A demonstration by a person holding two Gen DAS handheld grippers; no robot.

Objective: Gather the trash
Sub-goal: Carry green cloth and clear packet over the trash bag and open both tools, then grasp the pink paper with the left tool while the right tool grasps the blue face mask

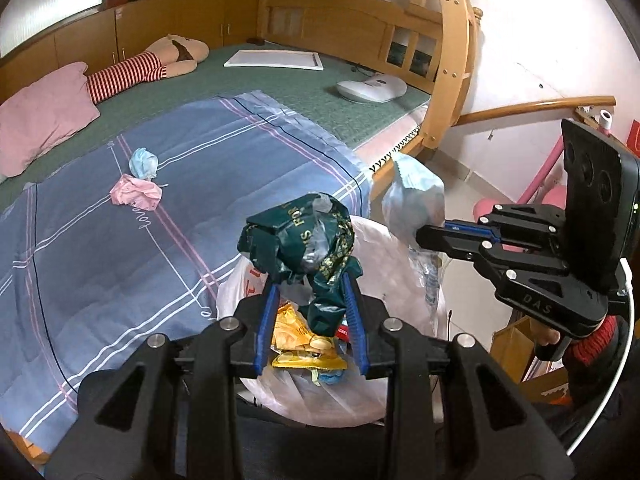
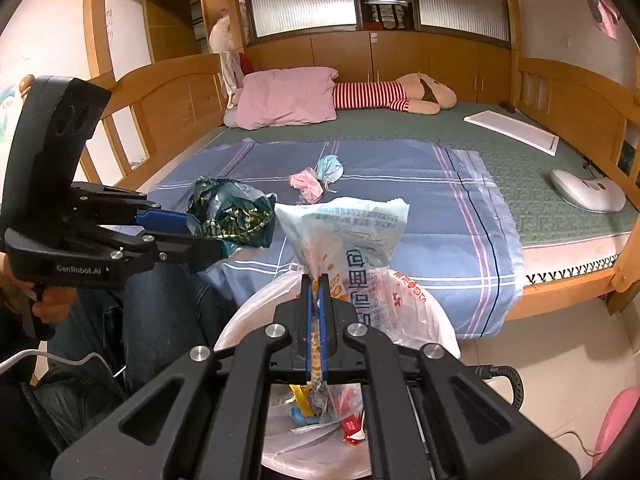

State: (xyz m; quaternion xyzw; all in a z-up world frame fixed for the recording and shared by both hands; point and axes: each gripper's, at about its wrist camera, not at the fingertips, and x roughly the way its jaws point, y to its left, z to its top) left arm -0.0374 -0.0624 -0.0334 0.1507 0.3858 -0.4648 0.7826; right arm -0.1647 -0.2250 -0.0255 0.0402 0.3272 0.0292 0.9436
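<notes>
A person is holding two black plastic tools with blue finger pads over a trash bin lined with a thin, translucent white bag [image 1: 372, 248], which is standing just beside the foot of the bed. The left tool [image 1: 310, 284] is clenching a crumpled dark green plastic bag [image 1: 298, 236] with gold lettering, of which only "S FOR" is readable; the bag is bulging above the fingers, right over the bin. "GenRobot.AI" is showing in white on the left tool's body in the right wrist view. The right tool [image 2: 317, 280] is pinching shut on the twisted neck of a clear, crinkly snack wrapper [image 2: 344, 232] printed with pale blue and Chinese characters, also over the bin. "DAS" is moulded into the right tool's body. Inside the bin, a glossy yellow wrapper [image 1: 298, 338] and red scraps are lying in the liner. Farther from the bin, on the bed's blue checked sheet [image 1: 120, 240], a crumpled pink mask [image 1: 136, 194] is lying touching a crumpled light blue mask [image 1: 144, 162]. Beyond them, toward the far end of the bed, a pink pillow [image 1: 40, 124] is resting on the green textured mat
</notes>
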